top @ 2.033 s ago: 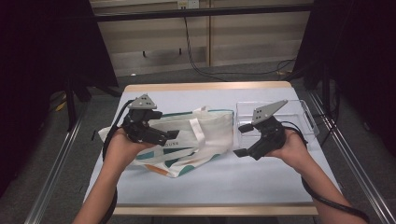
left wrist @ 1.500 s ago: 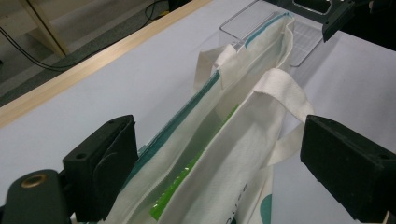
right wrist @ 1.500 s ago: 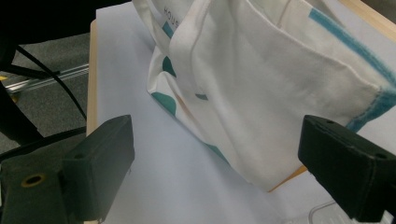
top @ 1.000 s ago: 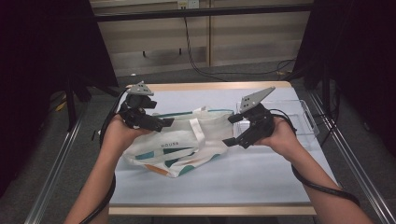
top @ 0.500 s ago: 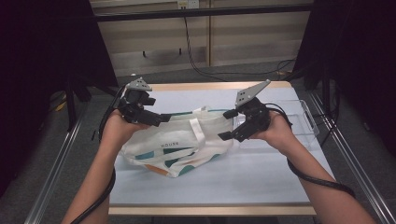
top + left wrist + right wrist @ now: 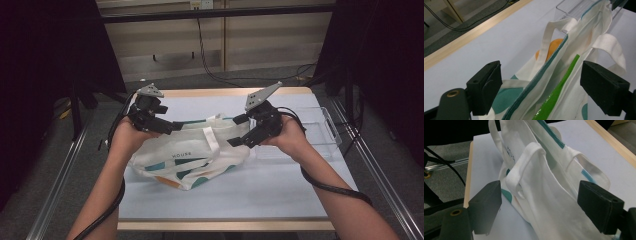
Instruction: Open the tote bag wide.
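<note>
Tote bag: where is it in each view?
High view: tote bag at table centre, between both hands.
Left gripper view: bag mouth between the black jaws, running to upper right.
Right gripper view: centre, from the jaws to the top.
Shared landmark: white strap handle.
</note>
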Tool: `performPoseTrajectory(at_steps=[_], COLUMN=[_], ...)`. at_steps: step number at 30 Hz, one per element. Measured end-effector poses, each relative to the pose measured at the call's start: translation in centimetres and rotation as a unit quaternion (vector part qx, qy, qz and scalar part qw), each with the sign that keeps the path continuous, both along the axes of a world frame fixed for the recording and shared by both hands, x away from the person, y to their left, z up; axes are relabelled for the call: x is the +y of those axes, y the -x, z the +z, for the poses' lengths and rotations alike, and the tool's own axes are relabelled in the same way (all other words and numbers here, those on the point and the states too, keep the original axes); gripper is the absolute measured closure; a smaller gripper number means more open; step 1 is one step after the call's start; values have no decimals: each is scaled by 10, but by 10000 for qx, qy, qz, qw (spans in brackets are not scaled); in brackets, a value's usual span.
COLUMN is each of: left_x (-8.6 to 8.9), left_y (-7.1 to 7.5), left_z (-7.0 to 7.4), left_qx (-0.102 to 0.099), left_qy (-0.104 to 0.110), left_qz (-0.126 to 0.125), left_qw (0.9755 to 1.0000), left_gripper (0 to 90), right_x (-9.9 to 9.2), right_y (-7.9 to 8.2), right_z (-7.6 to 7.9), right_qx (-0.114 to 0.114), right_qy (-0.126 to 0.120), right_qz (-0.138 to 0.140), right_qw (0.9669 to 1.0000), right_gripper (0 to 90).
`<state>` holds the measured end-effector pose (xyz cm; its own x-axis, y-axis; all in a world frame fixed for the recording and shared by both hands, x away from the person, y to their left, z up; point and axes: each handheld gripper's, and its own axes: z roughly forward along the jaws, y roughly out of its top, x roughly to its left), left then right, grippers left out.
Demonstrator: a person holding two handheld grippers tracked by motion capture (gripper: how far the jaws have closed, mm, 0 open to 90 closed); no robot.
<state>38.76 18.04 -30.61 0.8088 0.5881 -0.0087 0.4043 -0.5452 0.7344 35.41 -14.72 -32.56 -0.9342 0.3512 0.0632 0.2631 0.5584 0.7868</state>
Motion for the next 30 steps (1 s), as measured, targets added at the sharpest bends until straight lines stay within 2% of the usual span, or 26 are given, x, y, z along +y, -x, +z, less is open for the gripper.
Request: performPoseTrajectory(at_steps=[5, 8, 11, 18, 20, 21, 24, 25, 26, 27, 28, 29, 30], left_x=[4, 5, 7, 8, 9, 10, 12, 13, 14, 15, 15, 16, 16], left_y=[-5, -6, -7, -6, -6, -6, -7, -7, -8, -8, -8, -9, -8], left_z=[-7, -9, -11, -11, -11, -11, -11, -12, -13, -14, -15, -16, -17], left_qx=[159, 167, 182, 176, 150, 150, 144, 168, 171, 217, 260, 226, 315], left_qy=[30, -99, -50, -58, -62, -55, -90, -87, -79, -56, -8, -86, -80], left_qz=[45, 14, 27, 64, 73, 97, 102, 96, 96, 98, 91, 71, 60], left_qw=[9999, 9998, 9998, 9998, 9998, 9998, 9998, 9998, 9998, 9997, 9996, 9997, 9995], left_gripper=[223, 227, 227, 228, 227, 227, 230, 231, 240, 240, 259, 259, 278], right_x=[8, 13, 16, 20, 19, 19, 18, 18, 19, 19, 19, 19, 18], right_y=[-3, -4, -5, -4, -4, -4, -4, -4, -3, -3, -2, -2, -2], right_z=[-2, -4, -6, -10, -11, -11, -12, -12, -13, -13, -14, -14, -15], right_qx=[-41, -35, 42, 38, -16, -16, 41, 64, 73, 73, 116, 116, 179], right_qy=[48, 115, 162, 254, 296, 296, 286, 316, 446, 446, 487, 487, 480], right_qz=[64, 122, 138, 208, 270, 270, 285, 261, 219, 219, 169, 169, 174], right_qw=[10000, 9999, 9998, 9995, 9992, 9992, 9992, 9991, 9987, 9987, 9986, 9986, 9985], right_gripper=[202, 214, 240, 313, 381, 381, 469, 505, 618, 618, 684, 684, 733])
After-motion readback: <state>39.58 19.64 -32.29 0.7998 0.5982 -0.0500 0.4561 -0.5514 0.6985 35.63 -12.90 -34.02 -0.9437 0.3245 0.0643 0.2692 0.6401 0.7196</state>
